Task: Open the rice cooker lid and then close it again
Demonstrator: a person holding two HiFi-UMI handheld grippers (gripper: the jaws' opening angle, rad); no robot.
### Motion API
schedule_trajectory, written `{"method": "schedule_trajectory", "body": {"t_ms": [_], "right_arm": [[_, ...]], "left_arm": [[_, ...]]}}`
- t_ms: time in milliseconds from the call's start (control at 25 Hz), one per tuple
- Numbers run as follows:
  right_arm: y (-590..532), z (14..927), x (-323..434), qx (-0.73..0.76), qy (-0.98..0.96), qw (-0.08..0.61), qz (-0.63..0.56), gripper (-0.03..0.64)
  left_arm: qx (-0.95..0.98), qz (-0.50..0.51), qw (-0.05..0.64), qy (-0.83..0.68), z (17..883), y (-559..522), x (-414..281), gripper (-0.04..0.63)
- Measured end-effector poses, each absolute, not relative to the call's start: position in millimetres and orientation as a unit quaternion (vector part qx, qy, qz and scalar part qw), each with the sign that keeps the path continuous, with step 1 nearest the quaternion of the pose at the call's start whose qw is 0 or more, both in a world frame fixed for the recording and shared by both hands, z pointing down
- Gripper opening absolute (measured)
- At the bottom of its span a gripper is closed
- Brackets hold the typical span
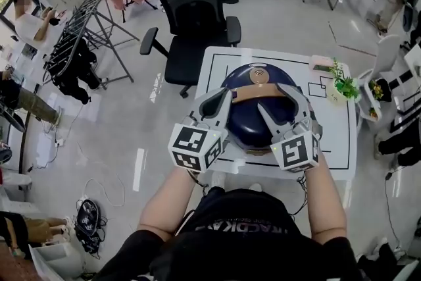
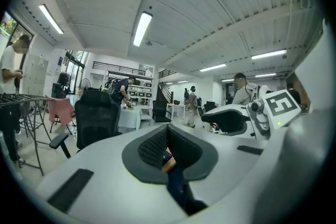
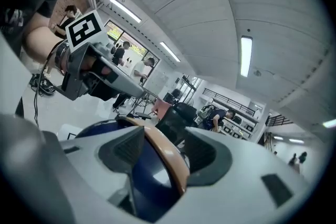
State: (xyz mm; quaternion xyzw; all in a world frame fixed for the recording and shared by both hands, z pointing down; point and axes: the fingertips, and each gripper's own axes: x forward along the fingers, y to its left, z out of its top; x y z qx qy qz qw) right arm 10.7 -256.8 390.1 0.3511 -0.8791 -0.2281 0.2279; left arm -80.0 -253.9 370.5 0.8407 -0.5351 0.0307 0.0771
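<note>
Head view: the cooker (image 1: 250, 123) sits on the white worktop (image 1: 335, 141), its front hidden under the left gripper (image 1: 222, 104) and right gripper (image 1: 268, 114).

Left gripper view: the fingers (image 2: 152, 147) are pressed together, pinching a sliver of the tan handle (image 2: 168, 163); the rest is hidden.

Right gripper view: the fingers (image 3: 126, 148) are spread astride the handle, and the cooker is cut off below.

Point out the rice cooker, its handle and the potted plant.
rice cooker (image 1: 247, 123), head view, on its dark blue lid.
handle (image 1: 260, 94), head view, on the middle of the tan strip.
potted plant (image 1: 345, 85), head view, on its green leaves.
</note>
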Motion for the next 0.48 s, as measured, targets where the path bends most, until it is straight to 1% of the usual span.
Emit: {"method": "schedule_trajectory", "body": {"t_ms": [200, 480], "right_arm": [[-265, 400, 4, 0.365, -0.844, 0.281, -0.273, 0.225], [-275, 418, -5, 0.366, -0.811, 0.342, -0.303, 0.224]], "left_arm": [[0.850, 0.044, 0.089, -0.517, 383, -268, -85, 0.003], [0.865, 0.055, 0.104, -0.488, 402, -281, -89, 0.003]]}}
